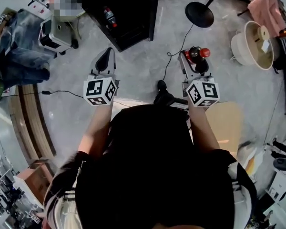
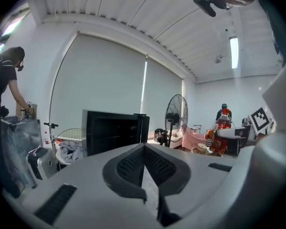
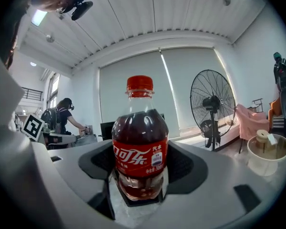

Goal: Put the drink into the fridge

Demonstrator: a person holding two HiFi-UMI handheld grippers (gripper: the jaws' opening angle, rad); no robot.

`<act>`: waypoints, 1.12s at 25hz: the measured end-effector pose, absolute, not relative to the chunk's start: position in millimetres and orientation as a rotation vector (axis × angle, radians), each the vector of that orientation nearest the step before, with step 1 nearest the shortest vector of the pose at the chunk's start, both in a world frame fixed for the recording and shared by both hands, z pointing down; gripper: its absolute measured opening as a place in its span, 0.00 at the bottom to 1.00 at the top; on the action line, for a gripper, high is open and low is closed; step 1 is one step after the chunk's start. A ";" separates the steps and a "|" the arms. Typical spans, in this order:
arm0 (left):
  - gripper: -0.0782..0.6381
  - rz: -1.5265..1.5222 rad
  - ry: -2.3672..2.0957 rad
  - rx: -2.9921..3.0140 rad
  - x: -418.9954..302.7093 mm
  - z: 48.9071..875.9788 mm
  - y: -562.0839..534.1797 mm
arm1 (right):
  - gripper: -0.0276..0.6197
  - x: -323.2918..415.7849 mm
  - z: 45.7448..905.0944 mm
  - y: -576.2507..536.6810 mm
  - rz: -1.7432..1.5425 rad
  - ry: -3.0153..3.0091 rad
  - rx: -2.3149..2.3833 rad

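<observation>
Progress first: pick-up is done, placing isn't. My right gripper is pinching the drink, a red-capped cola bottle, low on its body. It stands upright between the jaws, label facing the camera. In the head view it sits at about 1 o'clock from my body, held in the air over the floor.

My left gripper has its jaws pressed together with nothing between them. It's at 11 o'clock, level with the right one.

Fridge is the black cabinet at 12 o'clock, well apart from both grippers. From the left gripper view its door looks ajar, though I can't be sure how wide.

Left to do, as I judge it: close the gap to the fridge, get the door fully clear if needed, set the drink inside, let go.

Counts:
- Grippers: two.
- Drink in hand: one.
- Second bottle: one, red cap, in the dark fridge area. I can't tell which shelf.
- Fridge: one.
- Fan: one standing fan, at 2 o'clock.
- Other person: one, at 10 o'clock in the head view.
</observation>
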State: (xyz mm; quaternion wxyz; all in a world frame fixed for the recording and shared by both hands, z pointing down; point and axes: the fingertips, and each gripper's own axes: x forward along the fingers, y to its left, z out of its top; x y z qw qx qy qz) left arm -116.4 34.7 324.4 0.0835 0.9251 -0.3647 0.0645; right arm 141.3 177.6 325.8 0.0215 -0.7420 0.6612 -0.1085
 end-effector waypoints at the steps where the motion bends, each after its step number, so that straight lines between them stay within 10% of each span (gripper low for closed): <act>1: 0.13 0.181 -1.102 2.737 -107.9 323.4 28.2 | 0.52 154.0 325.6 167.9 -0.340 2.063 -2.288; 13: 0.13 0.169 -1.318 2.571 -28.1 310.5 -12.6 | 0.52 258.2 324.8 97.0 -0.374 2.282 -2.106; 28: 0.13 0.162 -1.495 2.478 -51.0 340.7 -61.2 | 0.52 206.5 352.8 -14.3 -0.440 2.503 -1.851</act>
